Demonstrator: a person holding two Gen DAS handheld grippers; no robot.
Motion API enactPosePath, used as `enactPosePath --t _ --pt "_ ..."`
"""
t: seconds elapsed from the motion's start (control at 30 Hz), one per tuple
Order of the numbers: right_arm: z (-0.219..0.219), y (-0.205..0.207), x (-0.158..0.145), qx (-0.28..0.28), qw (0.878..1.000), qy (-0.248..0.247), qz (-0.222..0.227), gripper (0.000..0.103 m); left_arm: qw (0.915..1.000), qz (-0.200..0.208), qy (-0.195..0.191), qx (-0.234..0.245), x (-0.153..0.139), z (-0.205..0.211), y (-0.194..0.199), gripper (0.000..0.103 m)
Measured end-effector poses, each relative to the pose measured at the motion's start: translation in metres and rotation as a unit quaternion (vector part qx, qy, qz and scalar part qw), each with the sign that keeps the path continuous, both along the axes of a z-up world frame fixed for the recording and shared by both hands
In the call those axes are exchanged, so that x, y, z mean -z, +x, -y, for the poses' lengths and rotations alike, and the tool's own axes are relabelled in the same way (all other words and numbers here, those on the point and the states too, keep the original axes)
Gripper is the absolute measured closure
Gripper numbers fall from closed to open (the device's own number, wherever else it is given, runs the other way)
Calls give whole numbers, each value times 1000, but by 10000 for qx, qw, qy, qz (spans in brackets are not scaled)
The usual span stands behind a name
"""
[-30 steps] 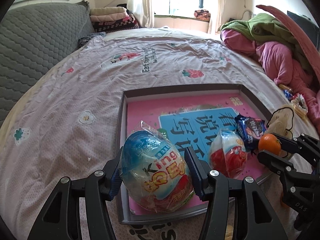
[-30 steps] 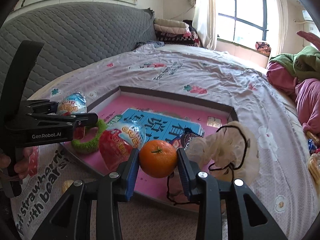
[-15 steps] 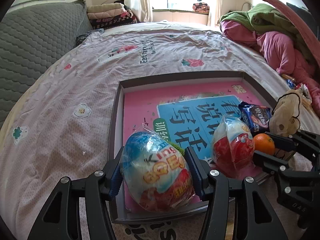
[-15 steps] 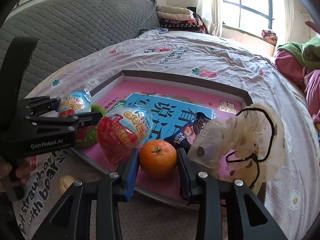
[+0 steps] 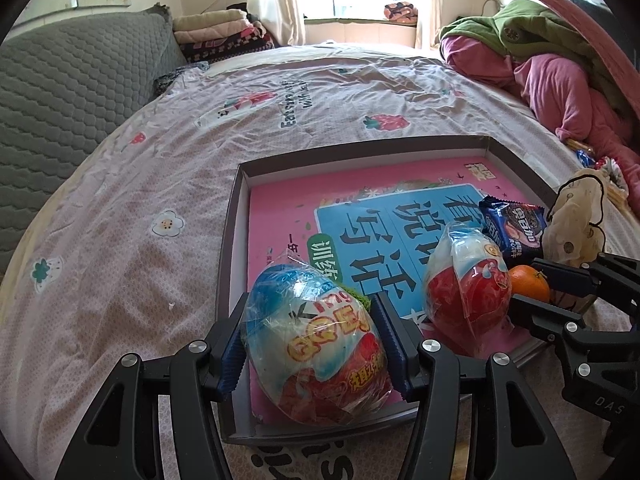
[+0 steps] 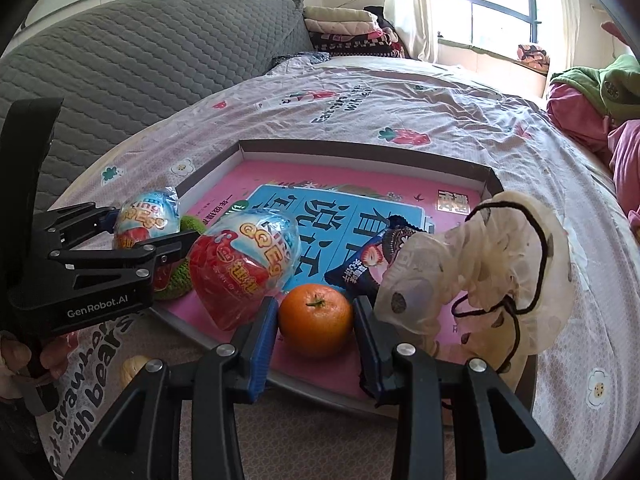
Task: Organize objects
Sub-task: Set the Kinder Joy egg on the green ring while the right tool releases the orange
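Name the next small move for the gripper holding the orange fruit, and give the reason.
Probably open the right gripper and let go. The round orange fruit between its blue pads already sits low over the pink floor of the shallow grey tray, in a free spot between the red wrapped egg and the cream drawstring pouch.

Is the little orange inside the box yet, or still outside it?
Inside. The orange sits over the box's pink floor, past the near rim, with the right gripper shut on it.
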State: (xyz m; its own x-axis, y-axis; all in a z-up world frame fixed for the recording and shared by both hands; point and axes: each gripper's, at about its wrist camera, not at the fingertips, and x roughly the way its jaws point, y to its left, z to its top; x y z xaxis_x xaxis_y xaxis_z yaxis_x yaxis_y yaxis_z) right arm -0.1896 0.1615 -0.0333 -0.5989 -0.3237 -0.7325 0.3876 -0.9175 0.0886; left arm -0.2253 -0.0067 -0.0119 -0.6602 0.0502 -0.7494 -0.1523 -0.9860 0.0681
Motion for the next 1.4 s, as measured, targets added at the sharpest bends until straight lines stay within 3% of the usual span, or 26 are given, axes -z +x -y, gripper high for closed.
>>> enactPosePath --t 0.47,0.97,1.07,1.4 --pt "1 6 -7 22 9999 47 -96 57 10000 6 29 -6 -2 -1 3 42" --pt "-7 21 -37 68 9987 -74 -493 53 9998 -148 159 2 -23 5 18 42" --pt "-11 24 -42 106 9983 -133 -562 53 9993 -265 270 14 -31 6 22 34" --pt "-19 32 -52 175 9970 -213 -720 52 9985 -433 345 -23 -47 9 31 33"
